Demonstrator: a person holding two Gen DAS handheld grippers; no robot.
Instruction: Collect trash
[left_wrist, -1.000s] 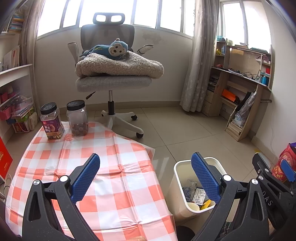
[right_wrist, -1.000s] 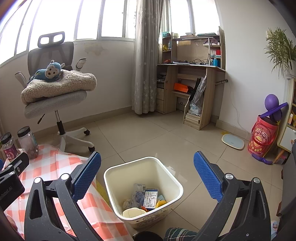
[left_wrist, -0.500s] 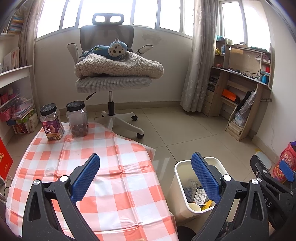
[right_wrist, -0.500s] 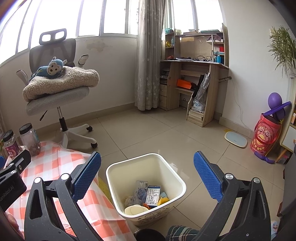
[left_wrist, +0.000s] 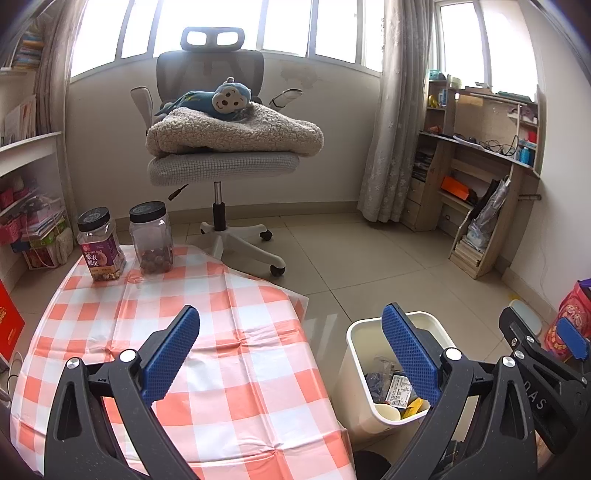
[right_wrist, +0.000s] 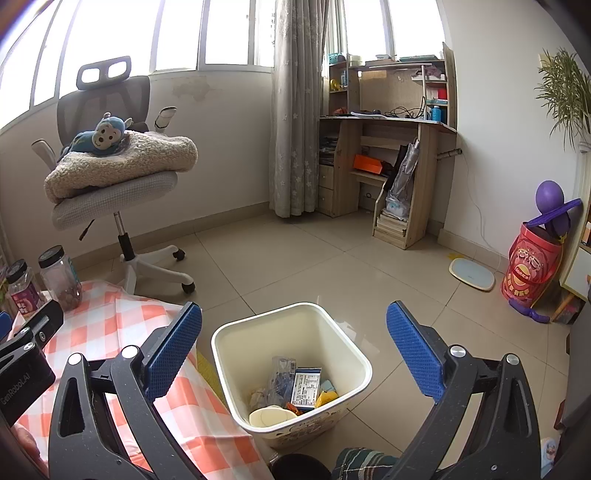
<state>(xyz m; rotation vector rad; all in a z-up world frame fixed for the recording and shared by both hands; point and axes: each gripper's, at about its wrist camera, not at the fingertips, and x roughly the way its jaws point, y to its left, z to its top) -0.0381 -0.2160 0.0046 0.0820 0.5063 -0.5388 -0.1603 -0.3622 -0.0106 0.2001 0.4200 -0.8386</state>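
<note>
A cream waste bin (right_wrist: 354, 354) stands on the floor beside the table, holding trash (right_wrist: 295, 387): wrappers, a small carton, a cup lid. It also shows in the left wrist view (left_wrist: 354, 354). My right gripper (right_wrist: 293, 354) is open and empty, held above the bin. My left gripper (left_wrist: 290, 354) is open and empty above the right edge of the table with the red-checked cloth (left_wrist: 221, 369). No loose trash shows on the cloth.
Two black-lidded jars (left_wrist: 99, 247) (left_wrist: 151, 240) stand at the table's far edge. An office chair (left_wrist: 221, 162) with a blanket and plush monkey stands behind it. A wooden desk (right_wrist: 388, 166) stands at the far right, a red toy drum (right_wrist: 532, 262) by the right wall.
Both views have shifted slightly; the right gripper moved a little left, so the bin sits more to the right. Both grippers stay open and empty.
</note>
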